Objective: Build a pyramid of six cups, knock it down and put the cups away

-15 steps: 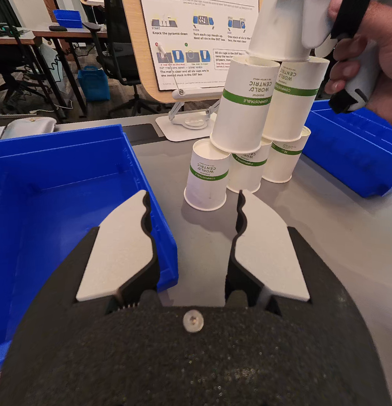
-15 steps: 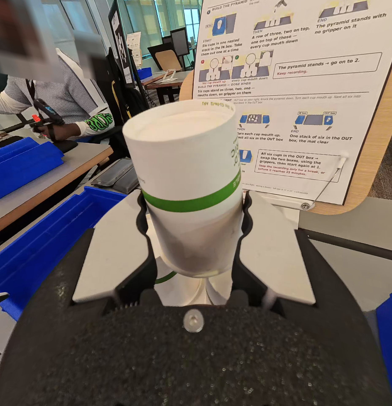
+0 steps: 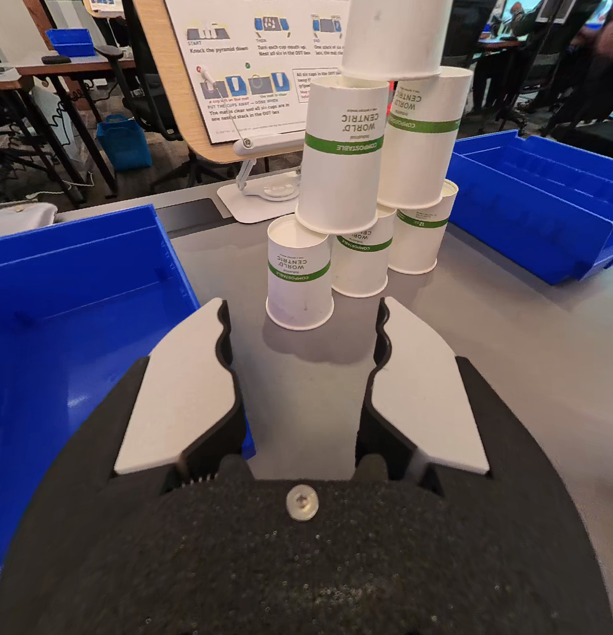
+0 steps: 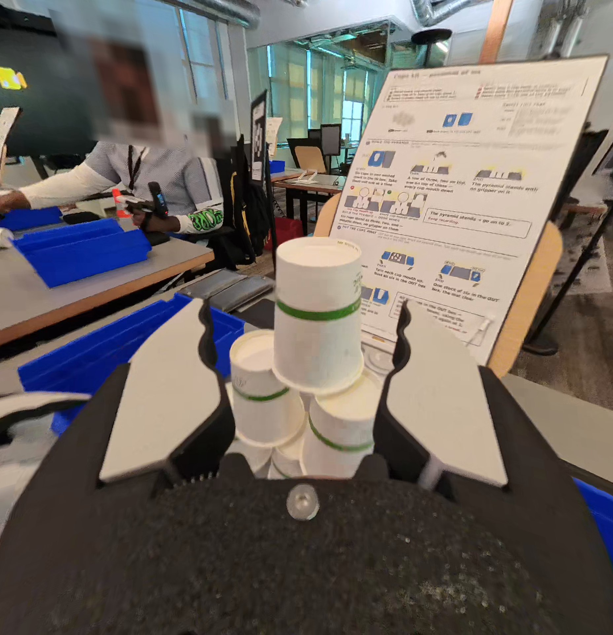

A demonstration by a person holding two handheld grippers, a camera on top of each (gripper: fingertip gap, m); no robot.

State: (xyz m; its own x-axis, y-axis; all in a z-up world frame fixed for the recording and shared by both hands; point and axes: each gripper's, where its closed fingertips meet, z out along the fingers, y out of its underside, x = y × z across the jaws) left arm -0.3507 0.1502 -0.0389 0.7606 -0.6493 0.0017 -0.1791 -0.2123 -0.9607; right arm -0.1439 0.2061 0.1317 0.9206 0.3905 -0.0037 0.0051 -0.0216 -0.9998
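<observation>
I see my left gripper (image 3: 303, 338) spread wide and holding nothing, low over the grey counter (image 3: 470, 343) beside the left blue bin (image 3: 75, 309). Ahead stands the paper-cup pyramid (image 3: 360, 192), mouths down: three on the counter, two on those, the top cup (image 3: 394, 37) resting across both. My right gripper (image 4: 303, 338) is also spread wide, its fingers (image 4: 174, 378) clear of the top cup on either side. The instruction board (image 4: 470, 192) stands behind.
</observation>
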